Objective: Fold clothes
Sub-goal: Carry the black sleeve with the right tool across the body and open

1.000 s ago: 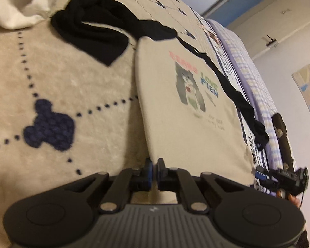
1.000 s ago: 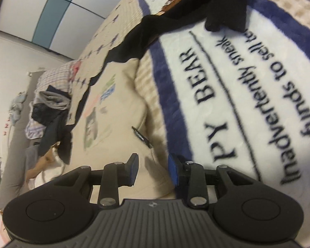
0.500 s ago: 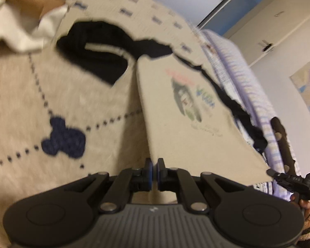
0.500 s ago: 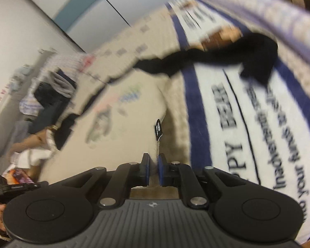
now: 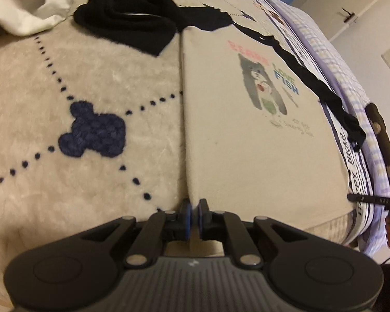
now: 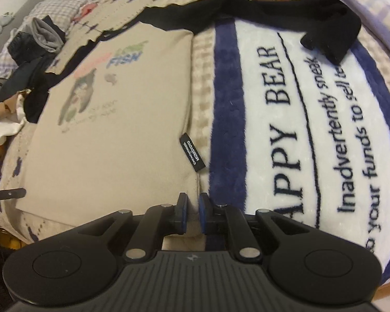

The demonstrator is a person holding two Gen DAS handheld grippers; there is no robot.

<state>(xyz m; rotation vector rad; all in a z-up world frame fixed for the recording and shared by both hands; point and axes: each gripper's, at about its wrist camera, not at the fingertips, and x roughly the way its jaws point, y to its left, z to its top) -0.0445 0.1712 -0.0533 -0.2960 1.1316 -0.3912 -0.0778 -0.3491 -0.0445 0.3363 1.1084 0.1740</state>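
Observation:
A beige T-shirt [image 5: 247, 143] with a cat print and the words LOVE FISH lies flat on the bed, folded into a long panel. My left gripper [image 5: 193, 217] is shut on its near left corner. In the right wrist view the same T-shirt [image 6: 111, 135] shows a black side label [image 6: 192, 155], and my right gripper [image 6: 191, 214] is shut on the near right corner just below that label. A black garment [image 5: 132, 26] lies across the far end of the shirt, and its long strip [image 6: 260, 13] trails over the blanket.
A cream blanket [image 5: 65, 119] with navy bear shapes covers the bed on the left; a HAPPY BEAR blanket [image 6: 312, 130] lies on the right. A white cloth [image 5: 20, 13] sits at the far left, and a pile of clothes [image 6: 33, 41] lies beyond the shirt.
The right gripper went from open to shut on the shirt's near right corner. Both grippers rose and tilted, then came back low to the bed; the left stayed shut on its corner.

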